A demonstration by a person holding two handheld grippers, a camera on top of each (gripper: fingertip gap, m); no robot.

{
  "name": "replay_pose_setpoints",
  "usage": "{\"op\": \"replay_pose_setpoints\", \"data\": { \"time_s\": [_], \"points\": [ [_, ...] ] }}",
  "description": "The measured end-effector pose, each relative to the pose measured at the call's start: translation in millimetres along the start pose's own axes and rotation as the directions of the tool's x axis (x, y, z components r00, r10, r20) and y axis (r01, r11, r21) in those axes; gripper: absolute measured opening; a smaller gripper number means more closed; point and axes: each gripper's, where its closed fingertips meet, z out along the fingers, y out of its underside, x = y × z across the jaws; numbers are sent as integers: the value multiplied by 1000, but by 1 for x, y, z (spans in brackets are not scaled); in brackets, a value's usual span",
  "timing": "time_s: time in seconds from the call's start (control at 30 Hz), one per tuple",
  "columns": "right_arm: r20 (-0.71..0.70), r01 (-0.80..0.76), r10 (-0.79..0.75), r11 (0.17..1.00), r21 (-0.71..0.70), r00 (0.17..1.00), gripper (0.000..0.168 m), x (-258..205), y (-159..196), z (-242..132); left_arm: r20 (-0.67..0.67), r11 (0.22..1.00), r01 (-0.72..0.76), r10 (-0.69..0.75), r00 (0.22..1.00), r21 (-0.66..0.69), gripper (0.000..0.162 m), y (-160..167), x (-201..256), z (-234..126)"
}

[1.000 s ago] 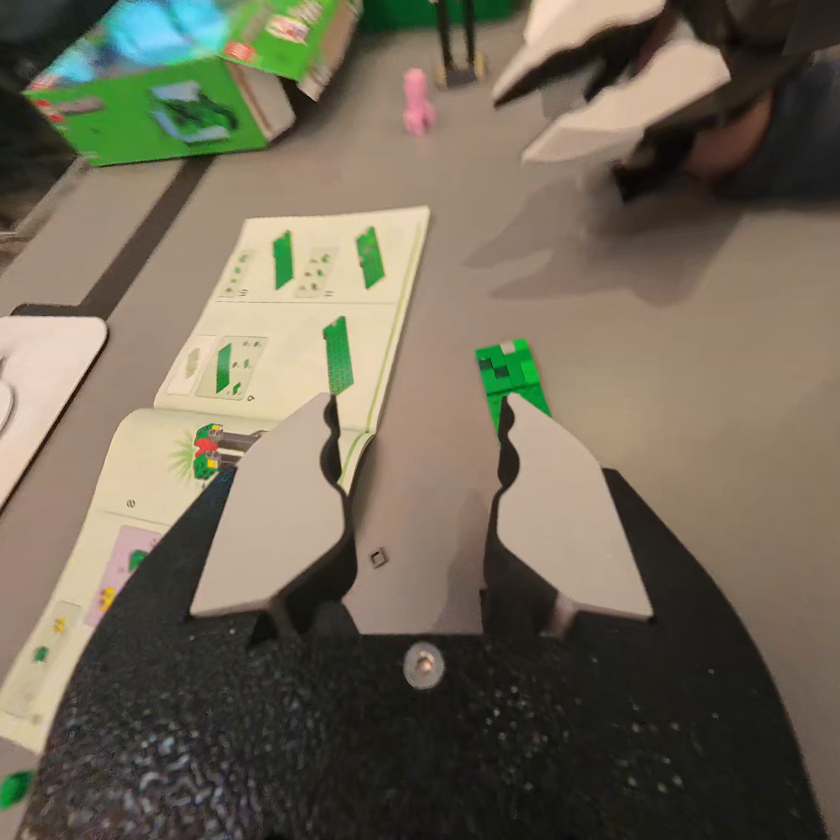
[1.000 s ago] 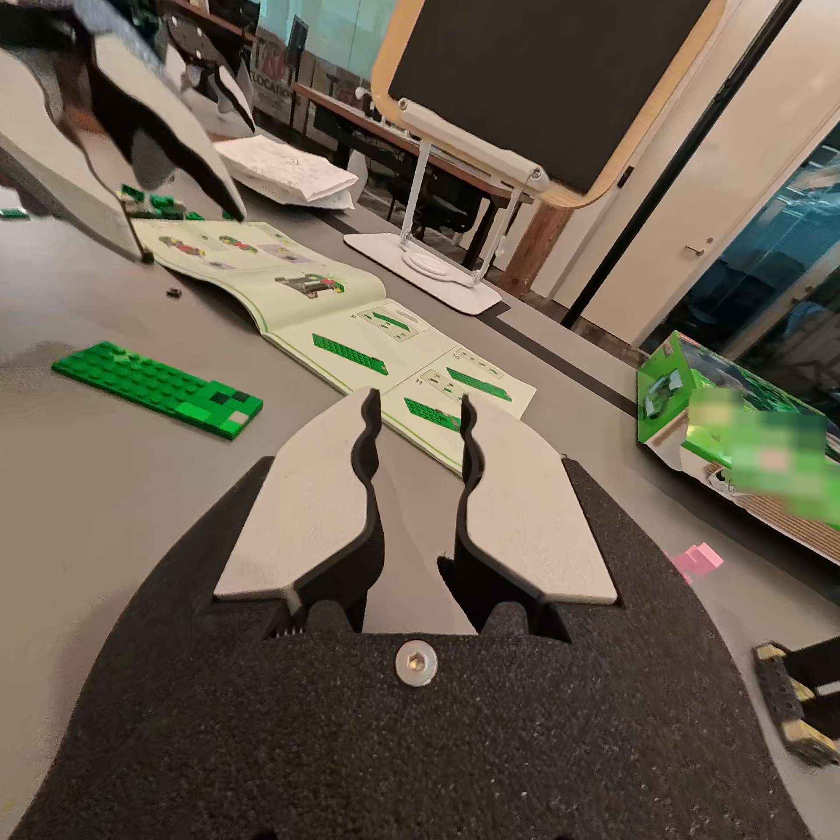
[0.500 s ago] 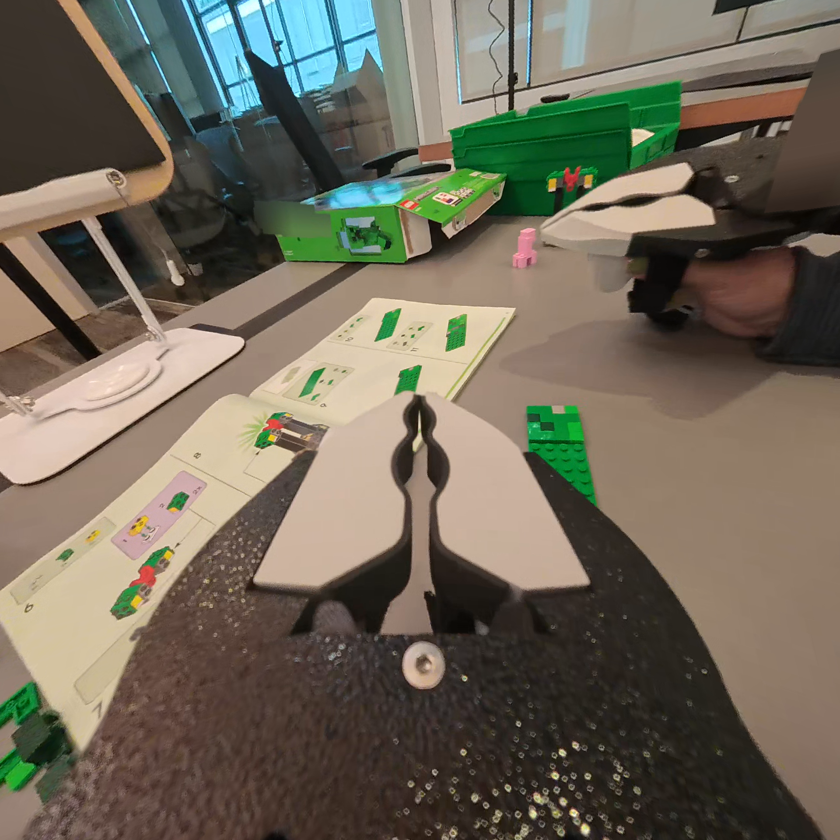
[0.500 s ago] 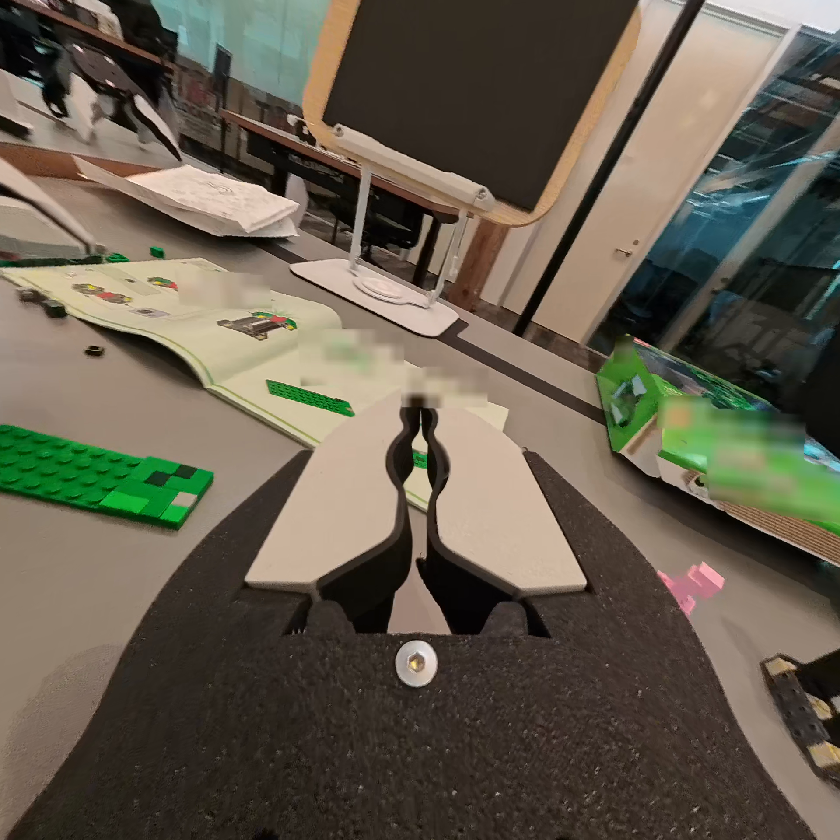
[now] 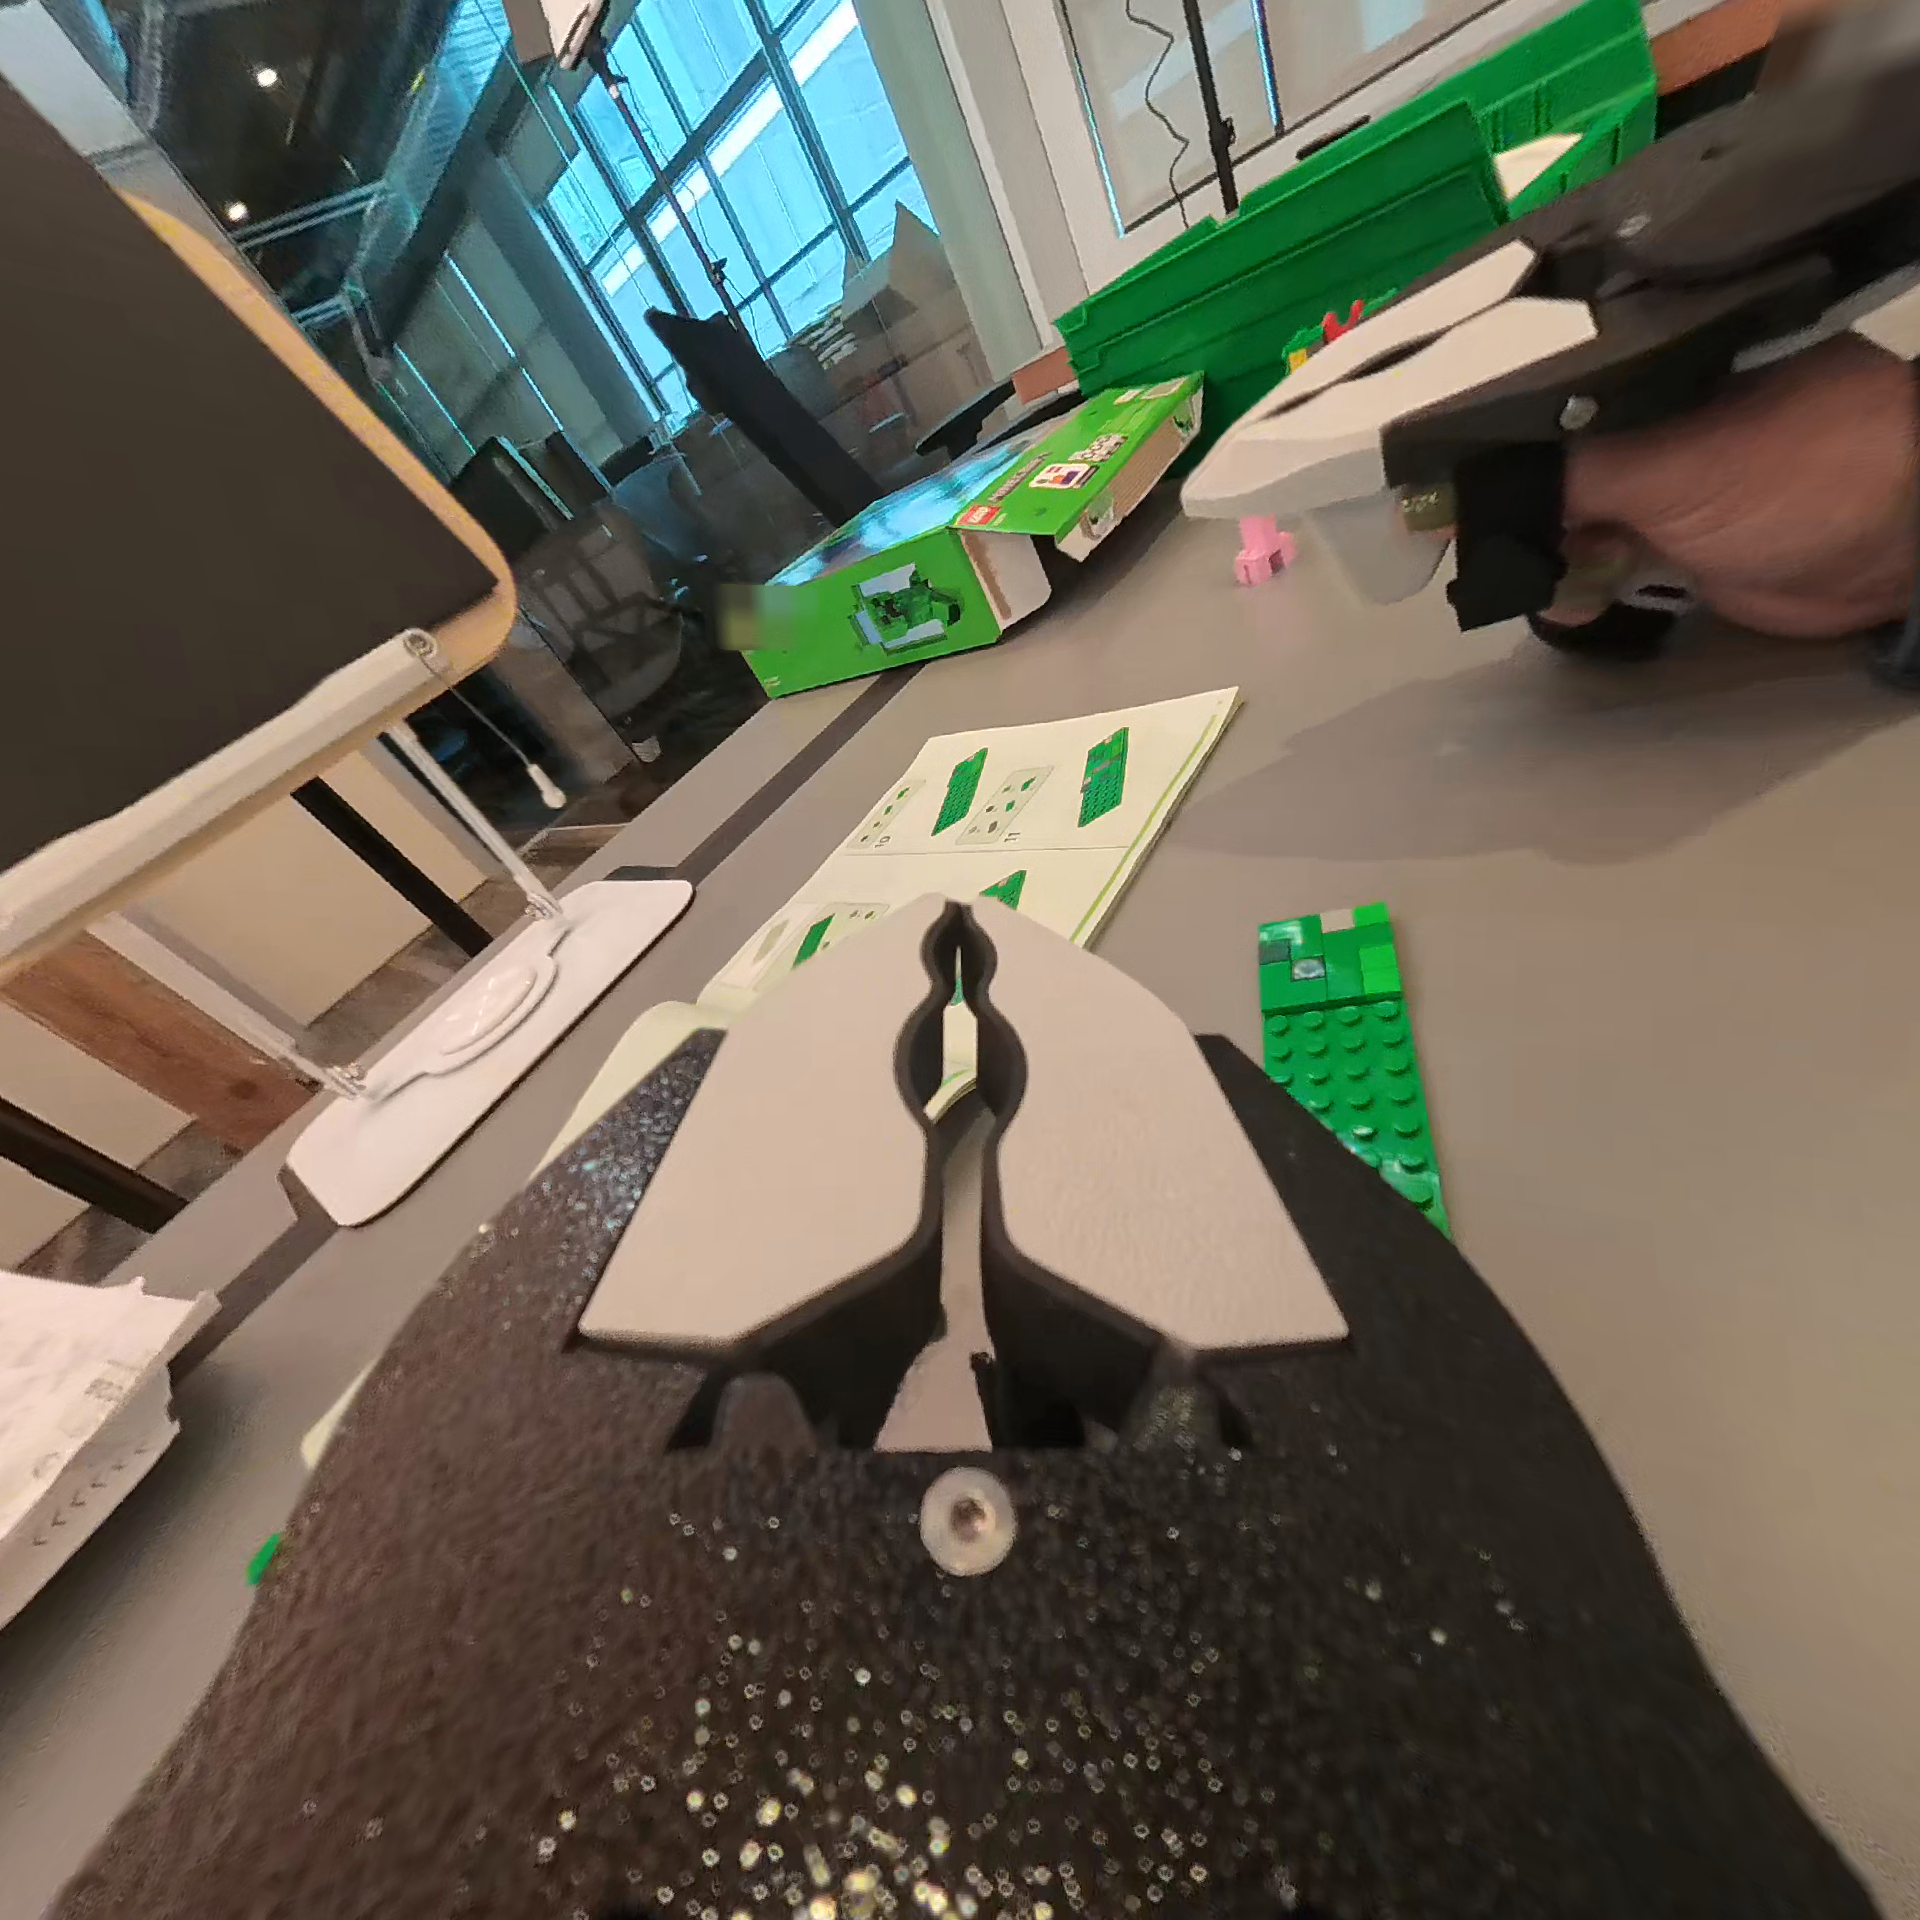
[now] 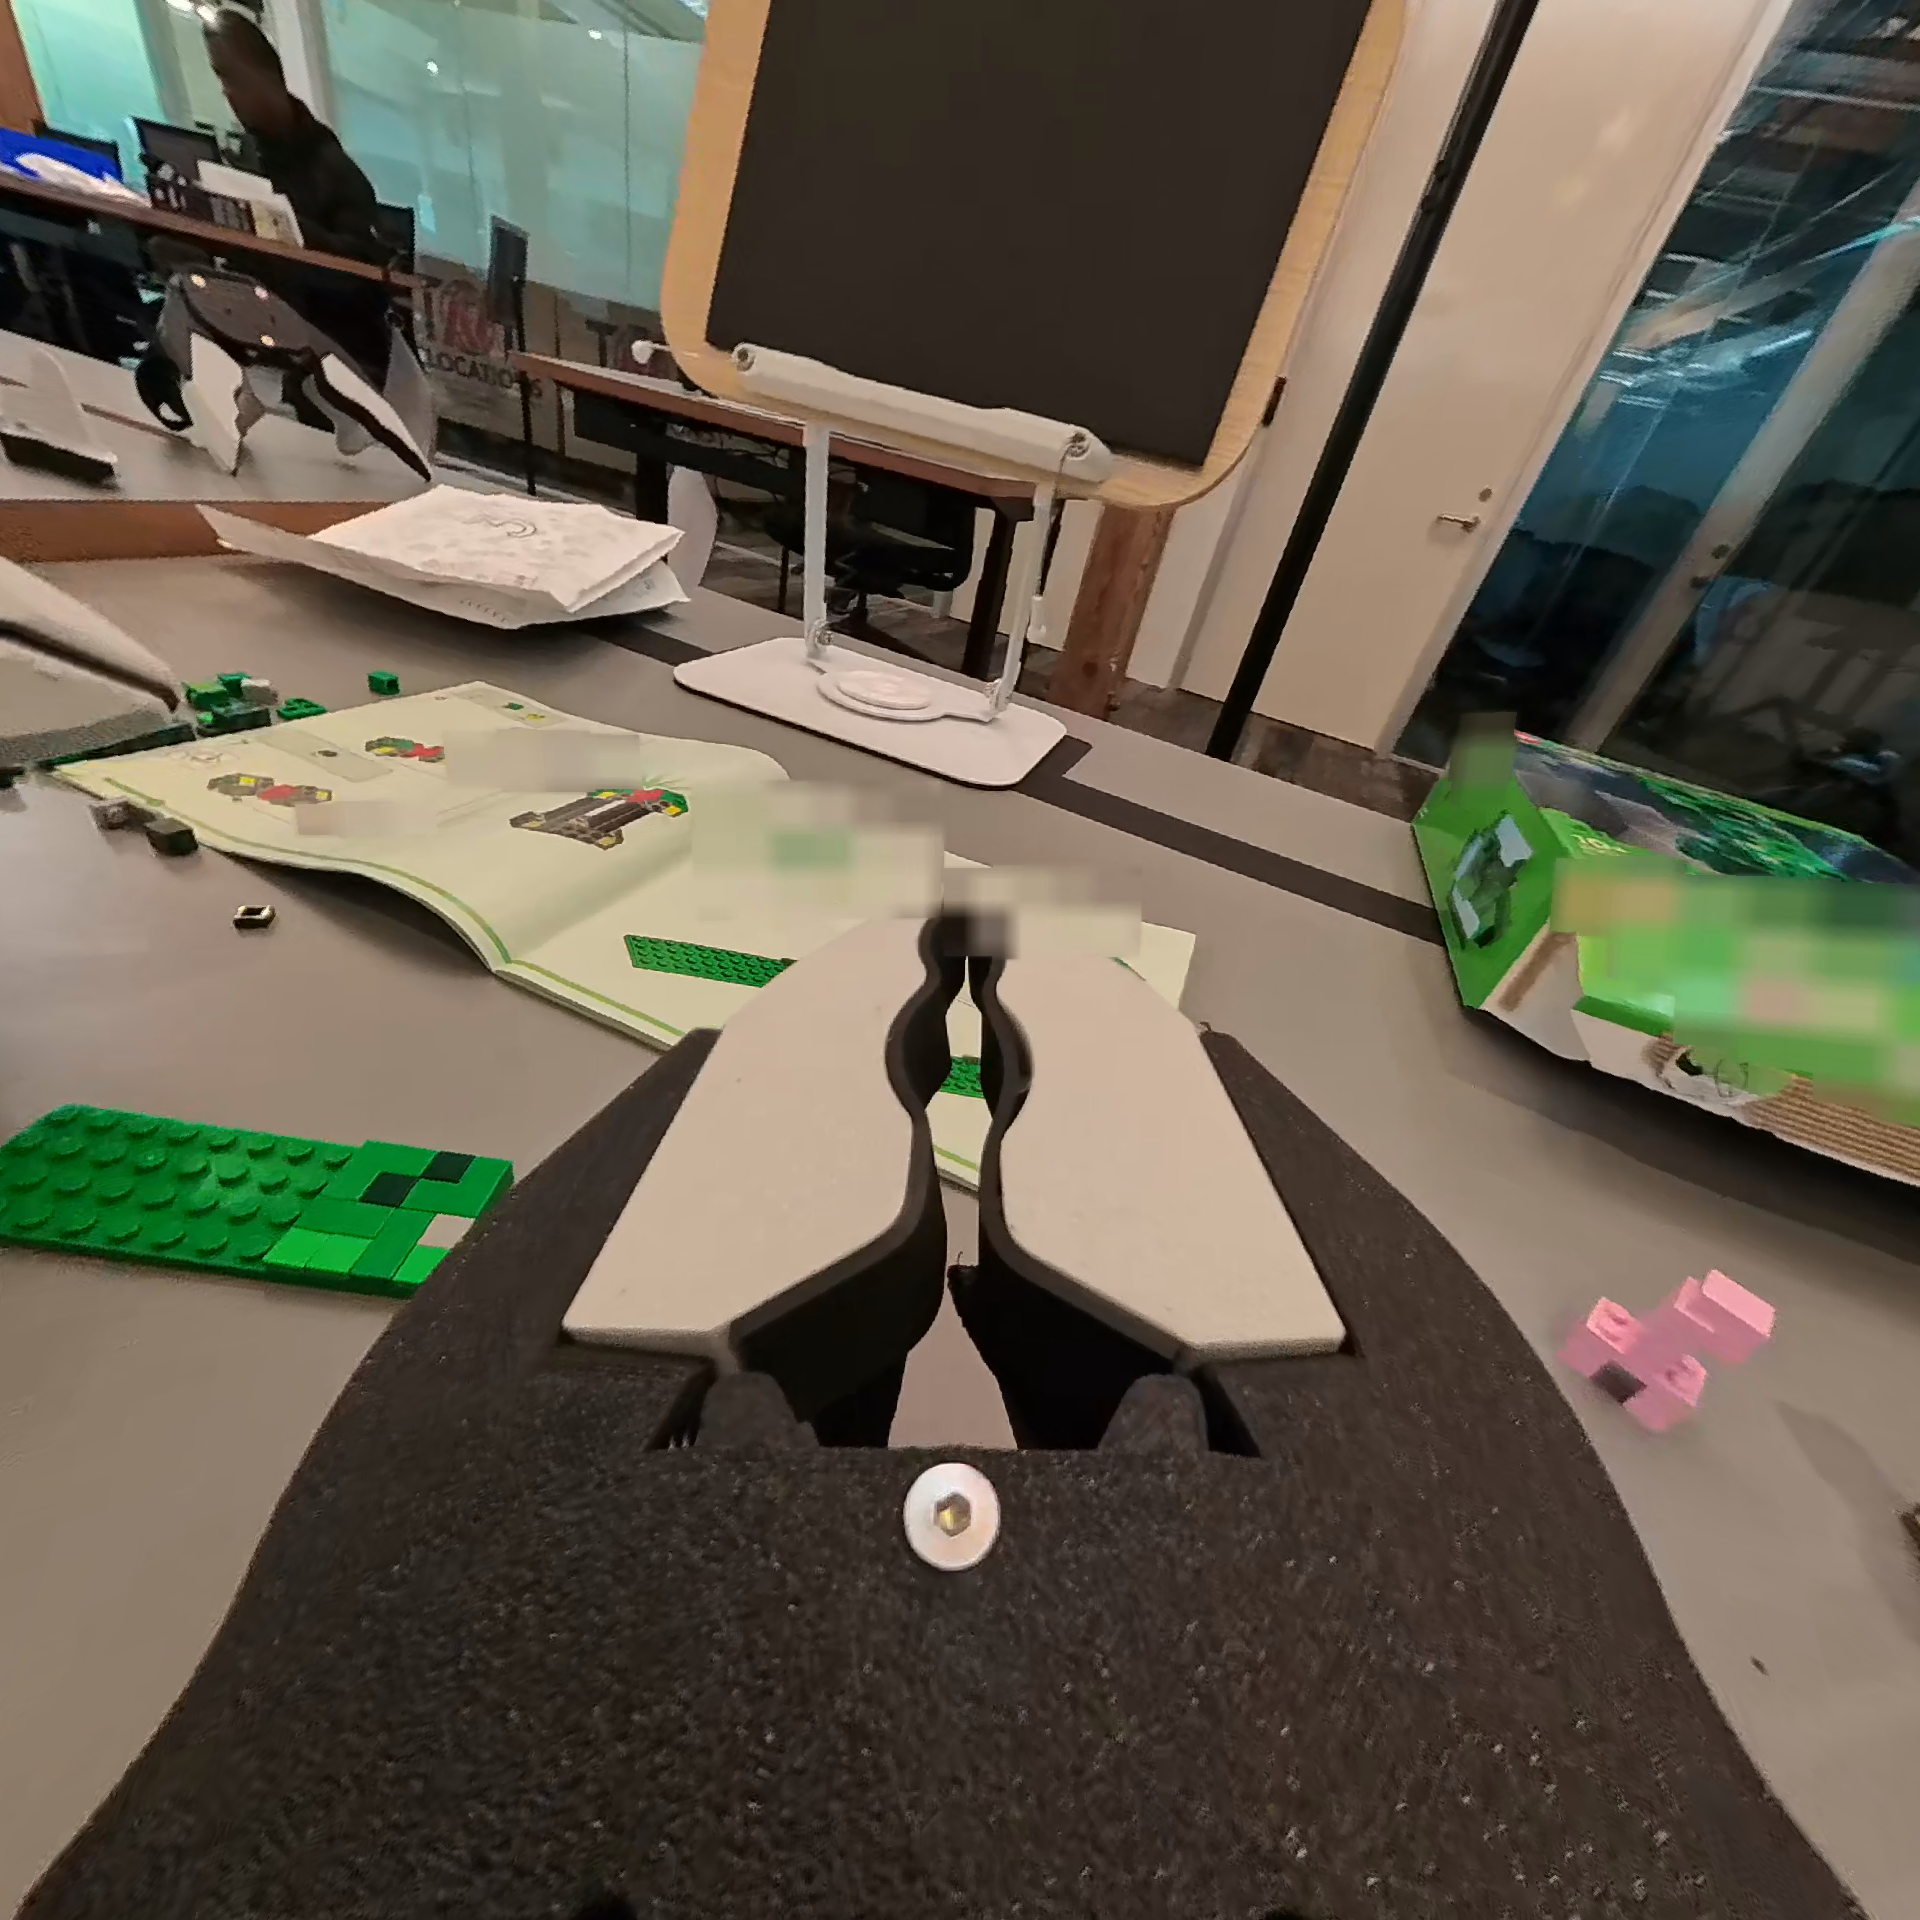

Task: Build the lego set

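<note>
Green studded plate (image 6: 197,1195), mixed-green tiles at one end

Grey table (image 6: 312,997), open booklet (image 6: 499,831), green plate (image 6: 187,1184), pink figure (image 6: 1662,1351)

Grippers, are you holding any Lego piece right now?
No. The left gripper and right gripper are both shut on nothing; the green plate lies on the table.

On the table (image 6: 260,1455), the plate (image 6: 208,1195) lies left of the booklet (image 6: 499,862), the box (image 6: 1662,935) right.
</note>
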Motion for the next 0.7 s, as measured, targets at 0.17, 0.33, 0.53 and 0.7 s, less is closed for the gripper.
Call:
{"op": "replay_pose_setpoints", "data": {
  "time_s": [0.17, 0.33, 0.53, 0.7],
  "points": [
    [11, 36, -36, 999, 5, 999, 0, -4, -1, -2, -35, 1000, -29, 30, 999, 8, 0, -1, 9, 0],
    [31, 99, -98, 995, -11, 995, 0, -12, 1, -2, -14, 999, -22, 21, 1000, -45, 0, 6, 8, 3],
    [65, 122, -121, 993, -7, 990, 0, -17, 2, -3, -35, 999, 18, -20, 999, -45, 0, 7, 8, 3],
    [63, 140, -139, 990, -11, 988, 0, -18, 3, -3, -53, 999, 27, -29, 998, -45, 0, 9, 10, 3]
  ]
}}
